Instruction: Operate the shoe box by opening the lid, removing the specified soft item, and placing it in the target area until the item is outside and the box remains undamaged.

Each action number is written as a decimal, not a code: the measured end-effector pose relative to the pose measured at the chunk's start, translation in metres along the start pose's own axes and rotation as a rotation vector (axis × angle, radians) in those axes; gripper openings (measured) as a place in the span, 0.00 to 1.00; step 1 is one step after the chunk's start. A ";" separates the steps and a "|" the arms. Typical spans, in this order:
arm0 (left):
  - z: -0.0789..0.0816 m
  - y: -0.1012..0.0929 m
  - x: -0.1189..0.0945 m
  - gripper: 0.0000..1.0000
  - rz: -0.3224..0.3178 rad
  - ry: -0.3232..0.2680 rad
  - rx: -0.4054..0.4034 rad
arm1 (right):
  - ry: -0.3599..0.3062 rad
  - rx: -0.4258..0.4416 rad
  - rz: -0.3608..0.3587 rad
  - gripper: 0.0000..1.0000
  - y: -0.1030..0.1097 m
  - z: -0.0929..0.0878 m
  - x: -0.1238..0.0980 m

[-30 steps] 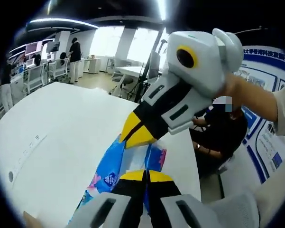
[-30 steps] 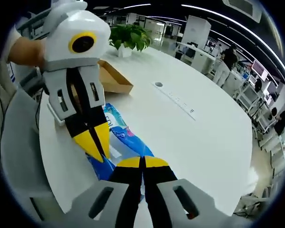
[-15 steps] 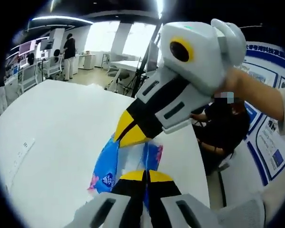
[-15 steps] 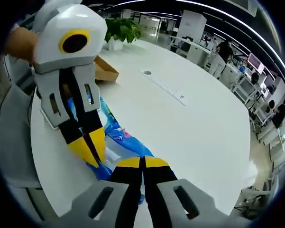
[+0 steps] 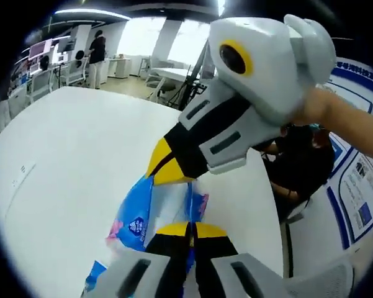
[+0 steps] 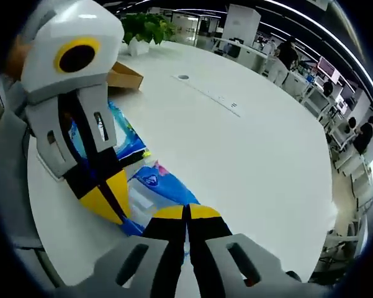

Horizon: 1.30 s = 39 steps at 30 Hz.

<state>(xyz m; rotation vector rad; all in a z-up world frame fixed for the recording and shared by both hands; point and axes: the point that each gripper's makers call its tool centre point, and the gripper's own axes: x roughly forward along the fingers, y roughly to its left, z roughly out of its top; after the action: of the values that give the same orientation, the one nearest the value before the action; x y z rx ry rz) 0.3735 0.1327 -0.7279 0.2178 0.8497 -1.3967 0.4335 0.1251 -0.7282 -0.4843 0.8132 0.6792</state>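
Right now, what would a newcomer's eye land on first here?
The blue tissue pack, pinched at both ends above the white table: the left gripper shut on one end, the right gripper on the other. Far across the table, an open cardboard box beside a potted plant.

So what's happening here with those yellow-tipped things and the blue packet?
A person holds a claw in each hand. Both the left claw and the right claw are shut on a blue soft packet, holding it between them over a big white table. The open cardboard box sits farther back on the table near a potted plant, so the packet is already out of it.
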 end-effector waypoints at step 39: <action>0.000 -0.016 -0.113 0.43 0.144 -0.001 0.203 | 0.029 -0.068 0.055 0.34 0.045 0.039 -0.052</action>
<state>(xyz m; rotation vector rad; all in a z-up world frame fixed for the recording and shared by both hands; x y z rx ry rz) 0.3659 0.2167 -0.6503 0.4265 0.6776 -1.3467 0.3948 0.1621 -0.6694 -0.5360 0.8346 0.7540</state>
